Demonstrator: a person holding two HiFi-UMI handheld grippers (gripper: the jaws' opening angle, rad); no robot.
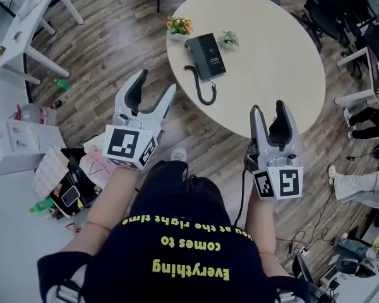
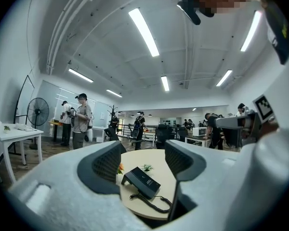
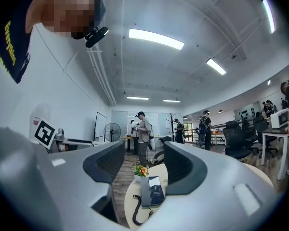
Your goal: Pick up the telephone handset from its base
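Left gripper [image 1: 156, 82] and right gripper [image 1: 268, 106] gape empty; telephone [image 1: 206, 55] lies on table [image 1: 271, 49], well apart.

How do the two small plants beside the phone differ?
The flowering plant has orange and yellow blooms; the green plant is pale green, without bright blooms. The flowering plant sits at the edge of the table, the green plant further in, looking smaller. Both stand on it, flanking the phone.

Bright, even light from ceiling strip lamps [image 2: 144, 32]; gripper views bulge fisheye, black corners; faces mosaicked.
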